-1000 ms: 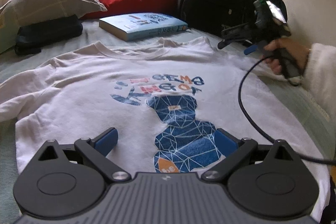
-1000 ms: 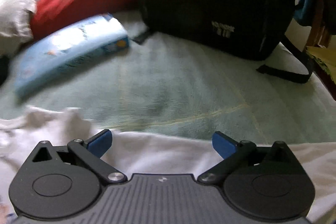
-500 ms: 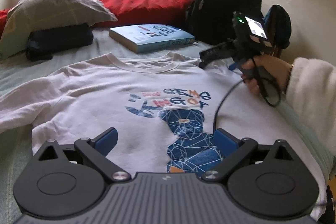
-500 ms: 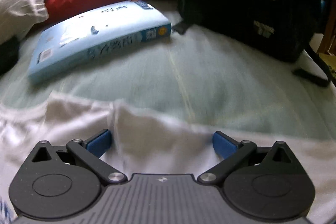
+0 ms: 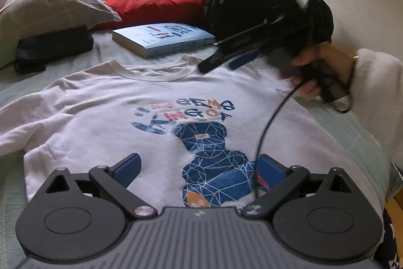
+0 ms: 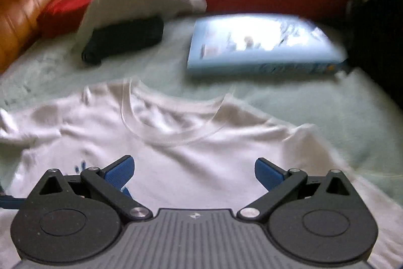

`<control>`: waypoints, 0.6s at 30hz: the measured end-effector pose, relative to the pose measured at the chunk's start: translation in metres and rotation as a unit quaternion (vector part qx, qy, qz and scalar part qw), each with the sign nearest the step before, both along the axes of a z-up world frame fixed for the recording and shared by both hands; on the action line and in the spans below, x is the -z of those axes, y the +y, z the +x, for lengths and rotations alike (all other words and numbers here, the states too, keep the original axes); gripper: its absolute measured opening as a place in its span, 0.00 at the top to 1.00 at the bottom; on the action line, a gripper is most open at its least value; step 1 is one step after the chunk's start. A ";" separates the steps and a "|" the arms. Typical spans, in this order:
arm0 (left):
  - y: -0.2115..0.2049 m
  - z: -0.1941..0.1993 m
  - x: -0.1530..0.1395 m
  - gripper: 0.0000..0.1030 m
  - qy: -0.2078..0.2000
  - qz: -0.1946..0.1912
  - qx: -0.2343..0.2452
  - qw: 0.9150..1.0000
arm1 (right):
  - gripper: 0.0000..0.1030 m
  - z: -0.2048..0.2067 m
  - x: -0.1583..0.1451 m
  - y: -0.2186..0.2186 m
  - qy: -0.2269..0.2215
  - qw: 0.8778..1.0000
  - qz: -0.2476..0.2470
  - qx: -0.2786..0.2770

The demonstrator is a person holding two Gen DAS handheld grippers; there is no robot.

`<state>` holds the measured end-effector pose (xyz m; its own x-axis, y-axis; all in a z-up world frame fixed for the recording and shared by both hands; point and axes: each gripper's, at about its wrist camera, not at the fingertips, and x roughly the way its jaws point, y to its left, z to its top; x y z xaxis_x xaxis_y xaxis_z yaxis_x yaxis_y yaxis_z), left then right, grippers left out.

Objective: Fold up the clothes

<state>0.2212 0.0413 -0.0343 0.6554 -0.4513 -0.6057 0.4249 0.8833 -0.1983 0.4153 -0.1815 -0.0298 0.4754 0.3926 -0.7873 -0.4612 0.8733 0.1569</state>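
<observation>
Bed [image 5: 352,127]: one, holds everything.
T-shirt [image 5: 105,117]: one, lying flat, print up, in the middle, ready for folding.
Book [image 5: 163,38]: one, at 12 o'clock past the collar.
Left gripper [image 5: 199,168]: fingers wide apart, empty.
Right gripper [image 6: 192,169]: fingers wide apart, empty, above the collar.

Not much can be read here tbh. On the white t-shirt [image 5: 105,117], "GEMS" and "KING OF" are printed in blue and orange letters above a blue bear graphic. Some print is seen on the blue book [image 5: 163,39] cover, but it can't be made out.
</observation>
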 end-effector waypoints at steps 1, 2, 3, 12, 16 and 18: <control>-0.001 0.001 0.001 0.04 0.002 0.001 0.000 1.000 | 0.00 0.008 0.011 0.004 0.008 1.000 -0.005 0.005; -0.001 0.001 0.002 0.04 0.005 0.002 0.000 1.000 | 0.00 0.016 0.021 0.006 0.010 1.000 -0.007 0.016; -0.001 0.002 0.003 0.04 0.007 0.002 -0.001 1.000 | 0.00 0.021 0.026 0.008 -0.005 1.000 -0.009 0.022; -0.002 -0.002 0.003 0.05 0.009 -0.023 0.030 0.999 | 0.00 0.046 0.015 0.011 -0.088 0.994 -0.031 0.059; 0.000 -0.011 -0.005 0.04 -0.002 -0.077 0.086 0.993 | 0.00 0.019 -0.004 -0.033 -0.122 0.986 -0.055 0.098; -0.001 -0.014 -0.007 0.04 -0.008 -0.087 0.101 0.991 | 0.00 0.005 -0.007 -0.072 -0.108 0.982 -0.065 0.143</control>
<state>0.2071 0.0401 -0.0269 0.5502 -0.6702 -0.4980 0.5931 0.7335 -0.3319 0.4204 -0.2536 -0.0225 0.7128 0.1208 -0.6909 -0.2037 0.9783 -0.0391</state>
